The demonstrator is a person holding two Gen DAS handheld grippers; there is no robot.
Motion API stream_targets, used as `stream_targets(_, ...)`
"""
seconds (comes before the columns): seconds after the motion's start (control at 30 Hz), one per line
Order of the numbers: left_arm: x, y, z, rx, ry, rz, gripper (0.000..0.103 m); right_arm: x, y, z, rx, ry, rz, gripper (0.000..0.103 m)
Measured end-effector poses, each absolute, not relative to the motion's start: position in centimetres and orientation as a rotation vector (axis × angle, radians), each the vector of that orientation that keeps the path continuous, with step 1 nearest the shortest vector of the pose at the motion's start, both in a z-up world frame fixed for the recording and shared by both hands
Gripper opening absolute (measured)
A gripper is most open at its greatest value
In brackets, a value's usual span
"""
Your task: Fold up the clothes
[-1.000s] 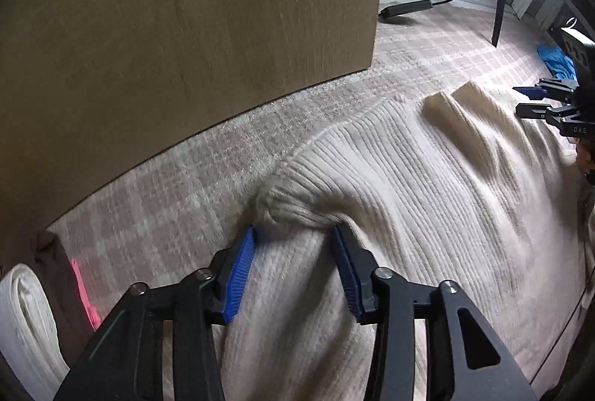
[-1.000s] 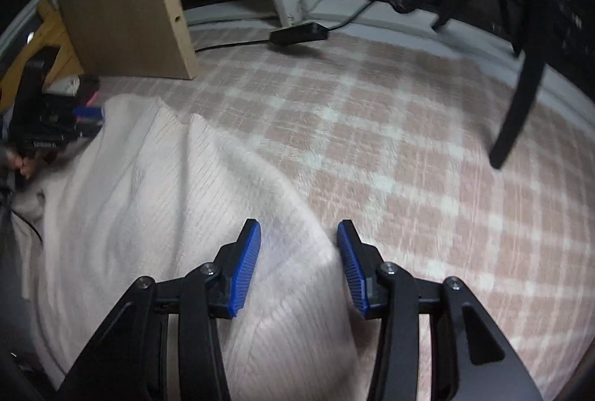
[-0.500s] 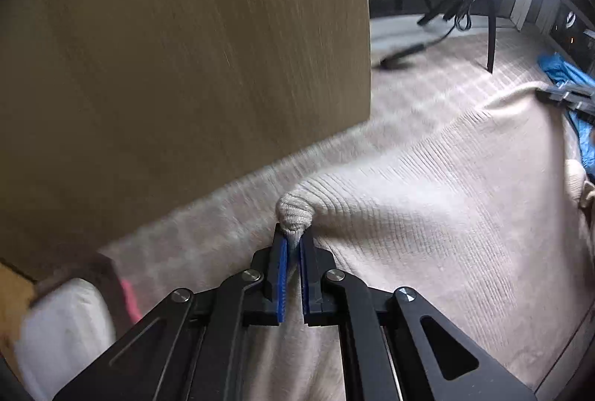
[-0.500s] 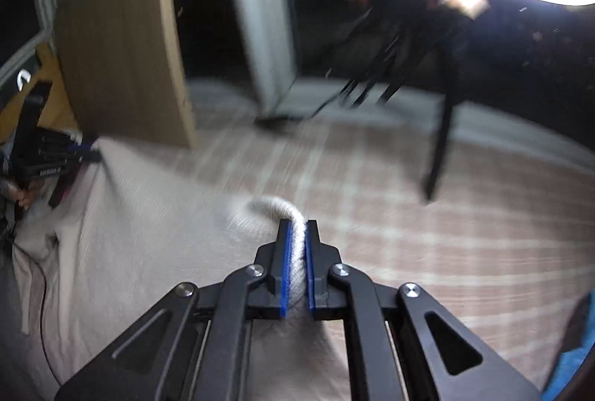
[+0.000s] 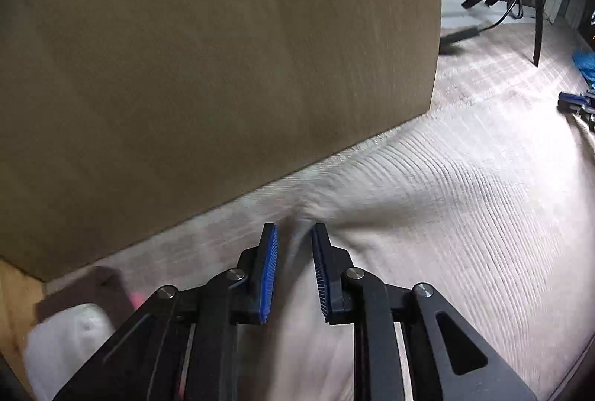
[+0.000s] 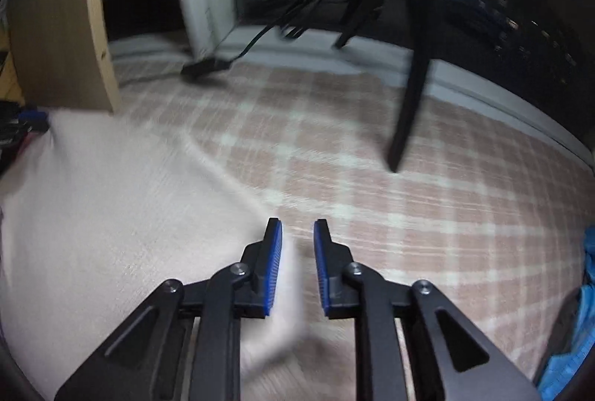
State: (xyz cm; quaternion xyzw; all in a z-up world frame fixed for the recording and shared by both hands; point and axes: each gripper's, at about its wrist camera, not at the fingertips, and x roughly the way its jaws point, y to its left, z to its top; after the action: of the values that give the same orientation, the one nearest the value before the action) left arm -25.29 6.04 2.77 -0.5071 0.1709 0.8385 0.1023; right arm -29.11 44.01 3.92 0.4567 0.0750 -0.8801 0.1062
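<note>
the cream ribbed sweater (image 5: 465,215) lies spread on a pink-and-white checked bed cover (image 6: 372,178), filling the lower right of the left wrist view from about 3 o'clock round to 6 o'clock. the left gripper (image 5: 293,237) points down at its edge; its blue pads stand a little apart and the jaws are opening, with a blurred fold of the sweater between them, and the pads do not seem to press on it. a tan wooden panel (image 5: 223,48) stands upright behind, filling that view from 9 to 1 o'clock, its lower edge just beside the sweater's far edge. at 8 o'clock sits a blurred white rolled item (image 5: 67,345) against something dark brown. at 3 o'clock the tips of the right gripper show small at the sweater's far side.

in the right wrist view the sweater covers 7 to 10 o'clock. the right gripper (image 6: 297,233) also has its jaws opening, a gap between the pads, and a blurred edge of the sweater low between them, nearer the left pad. a black tripod leg (image 6: 409,96) stands on the bed cover at 1 o'clock, a black power adapter (image 6: 204,66) with a cable at 11 o'clock, and blue cloth (image 6: 572,345) at 4 o'clock.
</note>
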Motion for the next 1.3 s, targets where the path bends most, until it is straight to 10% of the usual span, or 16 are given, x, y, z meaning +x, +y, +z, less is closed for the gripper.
stream_targets(0.53,-1.3,-0.3,6.3,-1.606,0.024,2.222,0.024,-10.6,51.8,11.9,1.248,-0.383,-2.489,0.030)
stream_targets(1.1,-10.6,-0.5,-0.4,-1.616,-0.438,2.368,0.038,-12.8,45.6,-0.3,1.539,-0.475,-2.275,0.031)
stream_targets(1.17,-10.8,-0.7,0.2,-1.587,-0.458,2.407,0.034,-13.6,45.7,-0.6,1.531,-0.493,-2.278,0.031)
stream_targets(1.23,-11.0,-1.3,1.0,-1.540,-0.472,2.467,0.006,-14.4,46.0,-0.5,1.515,-0.517,-2.304,0.032)
stream_targets(1.3,-11.2,-2.0,2.1,-1.501,-0.459,2.494,0.005,-15.1,45.9,-0.3,1.491,-0.524,-2.326,0.032)
